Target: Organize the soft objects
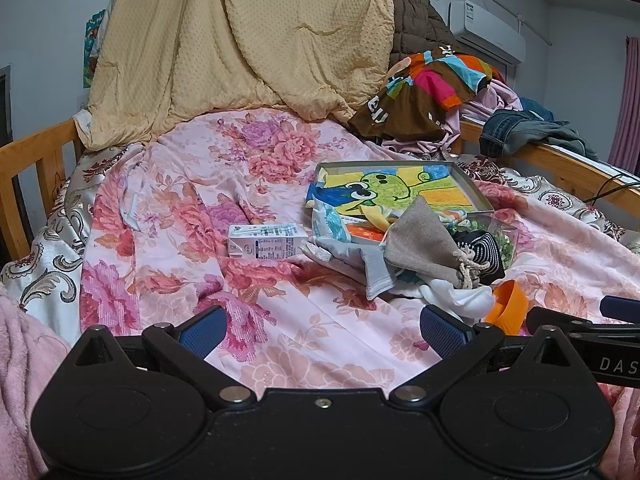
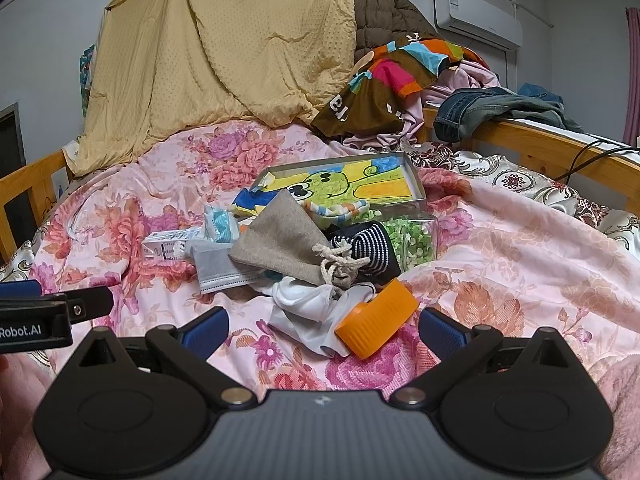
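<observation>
Hovering low over a floral bedspread [image 1: 280, 312], the left gripper [image 1: 322, 330] has its blue-padded fingers spread wide with nothing between them; the right gripper [image 2: 322, 330] is spread the same way, and in its view the orange lid [image 2: 376, 318] lies on edge just ahead, toward 1 o'clock. The soft things sit in a heap at about 12 o'clock in the right wrist view: a tan drawstring pouch [image 2: 280, 244] on top, its cord knotted at the mouth, with a dark striped sock [image 2: 370, 246] partly hidden behind it and a crumpled white cloth [image 2: 308, 312] beneath, touching the lid. A grey face mask [image 2: 218, 270] pokes out at 10 o'clock, its far end covered by the pouch. Behind the heap lies a shallow tray with a cartoon drawing [image 2: 348, 188], its near edge buried under the clutter; a clear bag of green bits [image 2: 412, 240] is only partly visible. A small carton [image 1: 264, 242] lies flat at 11 o'clock in the left view, its print too small to read. At the head of the bed a yellow quilt [image 1: 240, 40] hangs, cut off at the top, beside piled clothes [image 1: 432, 88].
</observation>
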`<state>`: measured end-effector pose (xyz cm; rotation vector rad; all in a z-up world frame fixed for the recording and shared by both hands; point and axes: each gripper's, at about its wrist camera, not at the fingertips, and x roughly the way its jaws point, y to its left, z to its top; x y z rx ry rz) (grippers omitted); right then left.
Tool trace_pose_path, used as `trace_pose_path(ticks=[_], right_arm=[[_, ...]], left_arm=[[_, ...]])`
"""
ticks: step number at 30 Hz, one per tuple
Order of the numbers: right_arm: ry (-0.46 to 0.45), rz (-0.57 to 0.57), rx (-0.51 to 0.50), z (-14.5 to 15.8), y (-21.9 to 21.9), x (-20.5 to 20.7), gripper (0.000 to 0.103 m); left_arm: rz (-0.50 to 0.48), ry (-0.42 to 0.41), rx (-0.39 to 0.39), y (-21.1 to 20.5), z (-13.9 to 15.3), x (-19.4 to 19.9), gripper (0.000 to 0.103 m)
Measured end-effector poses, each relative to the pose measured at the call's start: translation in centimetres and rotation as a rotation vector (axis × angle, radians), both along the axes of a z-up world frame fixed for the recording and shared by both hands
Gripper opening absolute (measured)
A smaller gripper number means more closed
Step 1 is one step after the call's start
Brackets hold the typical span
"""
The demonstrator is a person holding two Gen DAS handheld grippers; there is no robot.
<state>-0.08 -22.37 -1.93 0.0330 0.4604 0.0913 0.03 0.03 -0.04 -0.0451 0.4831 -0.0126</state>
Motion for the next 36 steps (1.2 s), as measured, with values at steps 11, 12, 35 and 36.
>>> trace_pose_path(ticks=[11,12,35,36], right_arm=[[0.004,0.0,0.0,0.04,0.01,0.05,0.103],[0.004,0.0,0.0,0.04,0.01,0.06,0.103],[0.011,0.002,0.002,-0.35,0.09,0.16,0.103],[0.011,0.002,0.002,-0.36,0.1,0.15,0.103]], left_arm=[[0.0,0.0,-0.002,0.04,0.01,0.01,0.102],[-0.001,-0.001,-0.002,0.07,-0.21,0.23,0.102],[-0.001,0.002,-0.006,0.12,-0.22,0.28,0.102],[-0.001,0.002,-0.005,0.12,-0.21,0.28,0.102]])
